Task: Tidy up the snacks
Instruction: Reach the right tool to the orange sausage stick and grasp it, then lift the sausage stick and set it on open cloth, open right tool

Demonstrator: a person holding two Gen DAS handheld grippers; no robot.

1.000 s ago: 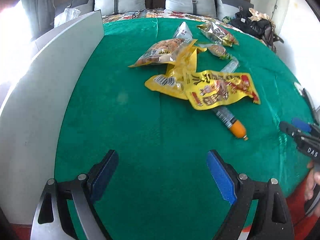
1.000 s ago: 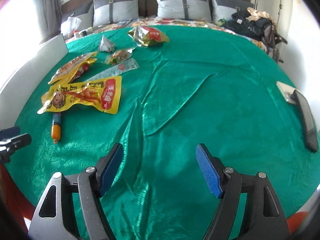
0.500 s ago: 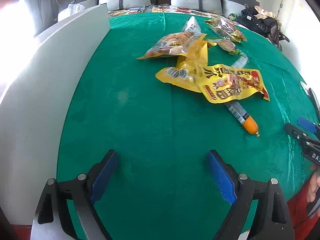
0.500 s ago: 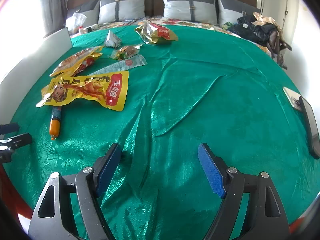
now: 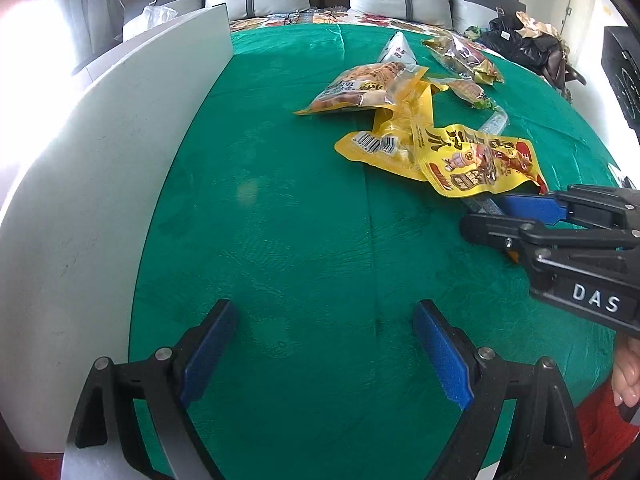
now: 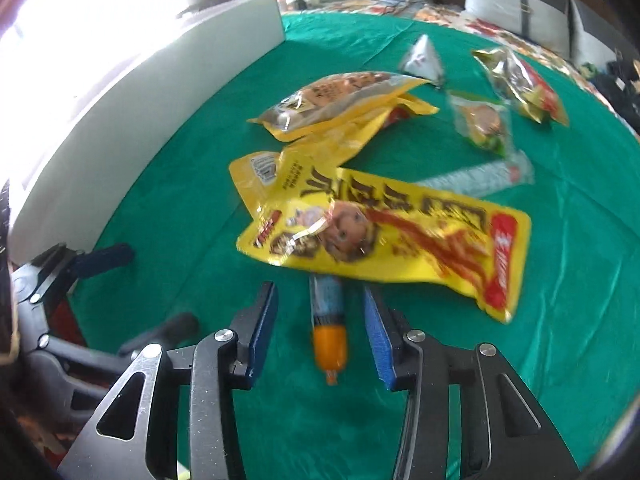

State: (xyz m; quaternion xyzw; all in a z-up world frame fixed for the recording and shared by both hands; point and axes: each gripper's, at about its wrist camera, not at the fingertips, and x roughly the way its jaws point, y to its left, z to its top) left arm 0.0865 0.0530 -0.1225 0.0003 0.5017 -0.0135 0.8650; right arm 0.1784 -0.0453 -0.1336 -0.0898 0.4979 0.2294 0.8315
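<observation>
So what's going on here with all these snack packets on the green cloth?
A person is tidying snacks with a handheld gripper in each hand. The right gripper is open and straddles the orange-tipped sausage stick, whose far end is tucked under the big yellow snack bag; nothing is gripped yet. The left gripper hangs open over bare green cloth beside a white board. More packets lie scattered beyond.
</observation>
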